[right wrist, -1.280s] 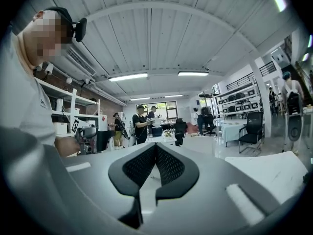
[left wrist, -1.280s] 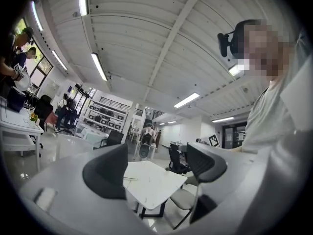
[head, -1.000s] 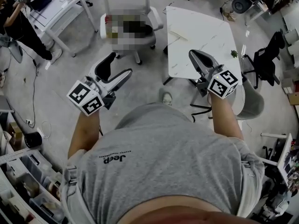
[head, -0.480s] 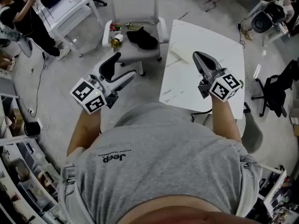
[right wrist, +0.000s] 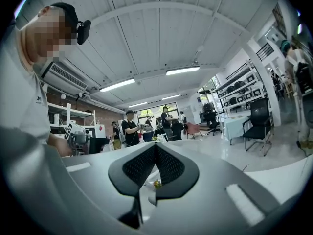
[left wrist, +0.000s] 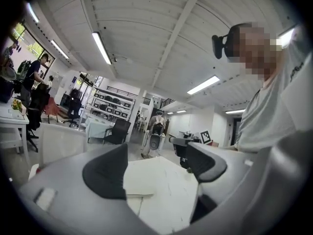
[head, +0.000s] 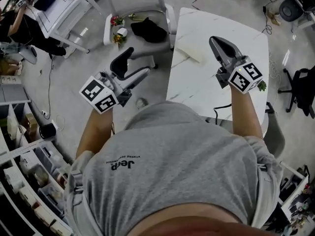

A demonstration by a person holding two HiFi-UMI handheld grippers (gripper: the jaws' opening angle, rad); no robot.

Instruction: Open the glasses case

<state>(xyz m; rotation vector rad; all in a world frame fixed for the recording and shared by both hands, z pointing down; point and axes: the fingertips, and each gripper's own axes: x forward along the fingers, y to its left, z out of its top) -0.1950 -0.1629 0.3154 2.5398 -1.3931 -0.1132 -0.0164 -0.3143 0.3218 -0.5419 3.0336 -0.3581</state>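
The left claw [head: 139, 60] has its jaws apart and empty, and it hangs over the floor just left of the table [head: 197, 85]. The right claw [head: 216, 42], jaws pressed together on nothing, hovers above the table. A pale strip [head: 189, 53] lies on the table beside it. Past the table's left edge, a chair [head: 167, 18] bears a black thing [head: 147, 31]; I cannot tell whether it is the case.

Counter [head: 197, 90] top mostly bare; flat pale slab [head: 189, 53] near far-left edge. Chair [head: 169, 18] just beside counter's left side. Left tongs [head: 136, 63] over open floor beside chair.
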